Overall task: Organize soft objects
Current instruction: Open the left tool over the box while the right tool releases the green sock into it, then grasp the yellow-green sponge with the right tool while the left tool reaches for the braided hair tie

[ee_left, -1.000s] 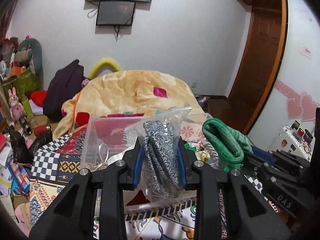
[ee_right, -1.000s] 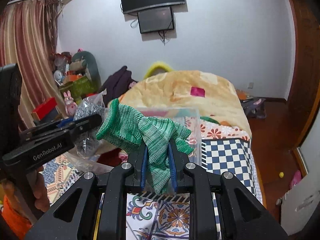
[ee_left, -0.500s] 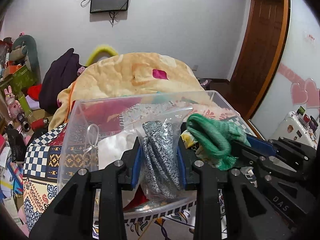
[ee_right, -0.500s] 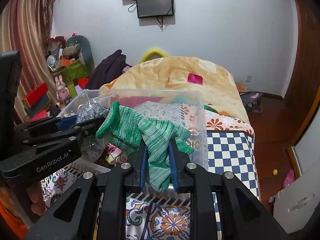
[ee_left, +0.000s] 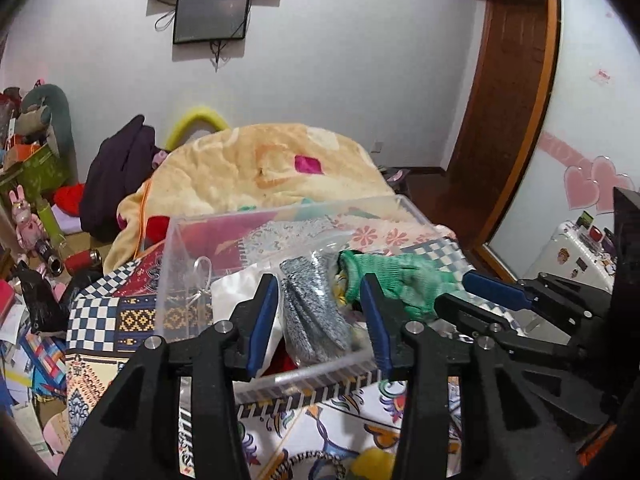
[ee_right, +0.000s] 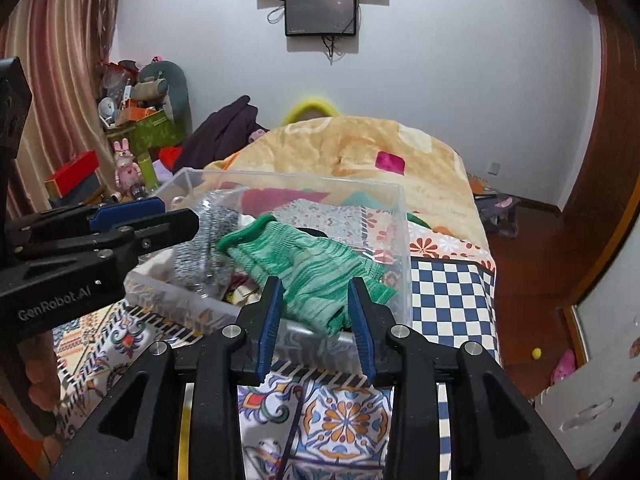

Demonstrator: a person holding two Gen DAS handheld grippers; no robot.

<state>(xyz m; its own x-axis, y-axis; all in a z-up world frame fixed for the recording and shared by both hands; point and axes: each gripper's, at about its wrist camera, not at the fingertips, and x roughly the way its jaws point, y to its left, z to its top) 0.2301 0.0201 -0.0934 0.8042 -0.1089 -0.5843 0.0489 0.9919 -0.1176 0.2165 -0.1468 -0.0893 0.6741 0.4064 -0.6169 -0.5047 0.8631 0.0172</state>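
Note:
A clear plastic box (ee_left: 176, 264) stands on the patterned bedspread and also shows in the right wrist view (ee_right: 402, 240). My left gripper (ee_left: 320, 312) is open over its near rim, with a clear bag of grey speckled gloves (ee_left: 312, 312) lying free between the jaws inside the box. My right gripper (ee_right: 316, 312) is open at the near rim, and the green knit gloves (ee_right: 304, 264) lie in the box between its jaws. The green gloves (ee_left: 396, 280) lie to the right of the grey bag. The right gripper (ee_left: 472, 296) also shows at the right of the left wrist view.
A white cloth (ee_left: 236, 292) and other soft items lie in the box. A peach blanket (ee_left: 264, 168) is heaped behind it. Toys and boxes (ee_right: 132, 128) crowd the left side. A white drawer unit (ee_right: 592, 392) stands at the right.
Both grippers moved down to the box and opened. The grey glove bag and the green gloves dropped from the jaws into the box.

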